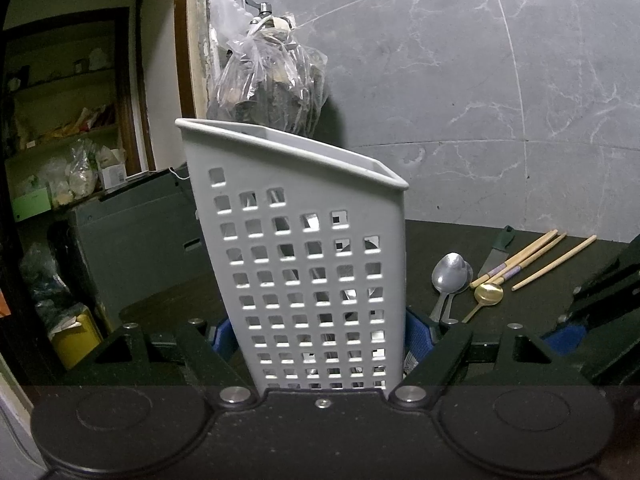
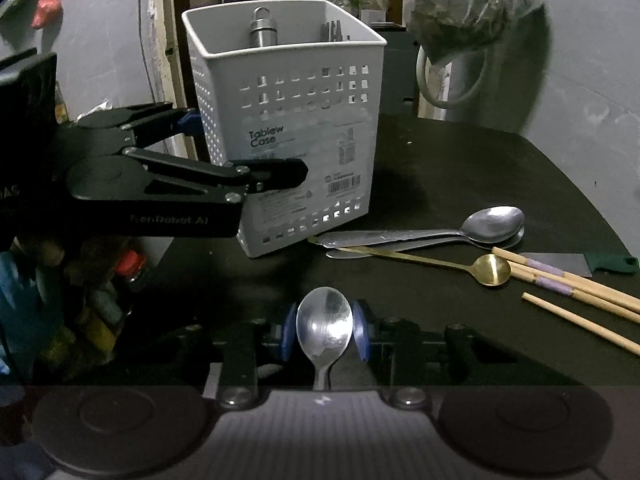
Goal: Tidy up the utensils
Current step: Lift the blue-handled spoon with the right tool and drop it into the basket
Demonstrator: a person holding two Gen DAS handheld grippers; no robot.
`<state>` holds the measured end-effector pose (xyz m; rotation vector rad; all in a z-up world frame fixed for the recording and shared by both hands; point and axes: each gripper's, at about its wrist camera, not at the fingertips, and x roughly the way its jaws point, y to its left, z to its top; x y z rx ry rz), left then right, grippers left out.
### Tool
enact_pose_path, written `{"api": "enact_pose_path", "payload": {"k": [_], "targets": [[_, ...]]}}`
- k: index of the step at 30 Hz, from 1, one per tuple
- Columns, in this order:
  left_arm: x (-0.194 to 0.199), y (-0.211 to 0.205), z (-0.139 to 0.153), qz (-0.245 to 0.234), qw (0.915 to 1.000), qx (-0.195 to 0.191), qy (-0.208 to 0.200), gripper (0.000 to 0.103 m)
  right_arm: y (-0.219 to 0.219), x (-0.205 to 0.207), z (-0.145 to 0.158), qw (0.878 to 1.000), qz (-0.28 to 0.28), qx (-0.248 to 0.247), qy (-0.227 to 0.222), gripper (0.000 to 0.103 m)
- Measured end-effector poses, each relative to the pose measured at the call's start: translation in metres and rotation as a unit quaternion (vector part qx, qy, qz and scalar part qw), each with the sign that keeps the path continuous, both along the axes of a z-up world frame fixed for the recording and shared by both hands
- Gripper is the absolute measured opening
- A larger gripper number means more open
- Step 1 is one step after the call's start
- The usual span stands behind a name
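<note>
A white perforated utensil case (image 1: 304, 248) stands upright on the dark table, and my left gripper (image 1: 320, 340) is shut on its lower sides with its blue pads. Seen from the right wrist, the case (image 2: 288, 120) has two metal utensils (image 2: 262, 30) standing in it. My right gripper (image 2: 325, 332) is shut on the bowl of a silver spoon (image 2: 325, 326), in front of the case. On the table to the right lie two silver spoons (image 2: 492, 224), a gold spoon (image 2: 490, 270), wooden chopsticks (image 2: 580, 284) and a green-handled knife (image 2: 560, 264).
A clear plastic bag (image 1: 268, 80) of dark stuff hangs on the grey marble wall behind the case. A doorway with cluttered shelves (image 1: 60, 140) is to the left. The table edge (image 2: 592, 184) curves away at the right, and bottles and clutter (image 2: 100, 280) sit below its left side.
</note>
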<state>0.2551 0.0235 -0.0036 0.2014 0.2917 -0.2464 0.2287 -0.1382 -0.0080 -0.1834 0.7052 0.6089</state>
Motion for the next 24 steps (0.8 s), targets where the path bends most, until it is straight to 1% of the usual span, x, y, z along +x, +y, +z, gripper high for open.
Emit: {"api": "enact_pose_path", "payload": {"k": [2, 8, 12, 18, 24], "targets": [[0.000, 0.000, 0.000, 0.000, 1.0000, 0.001, 0.000, 0.080, -0.006, -0.001, 0.003, 1.000, 0.002, 0.017, -0.005, 0.033], [-0.001, 0.000, 0.000, -0.001, 1.0000, 0.001, 0.000, 0.080, -0.029, -0.013, 0.018, 0.995, -0.010, 0.082, -0.056, 0.033], [-0.001, 0.001, 0.000, -0.001, 1.0000, 0.001, 0.000, 0.080, -0.038, -0.019, 0.028, 0.989, -0.016, 0.110, -0.095, 0.033], [-0.001, 0.001, 0.000, -0.001, 1.0000, 0.001, 0.000, 0.080, -0.045, -0.024, 0.044, 0.979, -0.018, 0.140, -0.146, 0.033], [-0.001, 0.001, 0.000, -0.001, 1.0000, 0.000, 0.000, 0.080, -0.044, -0.024, 0.053, 0.972, -0.015, 0.154, -0.177, 0.033]]}}
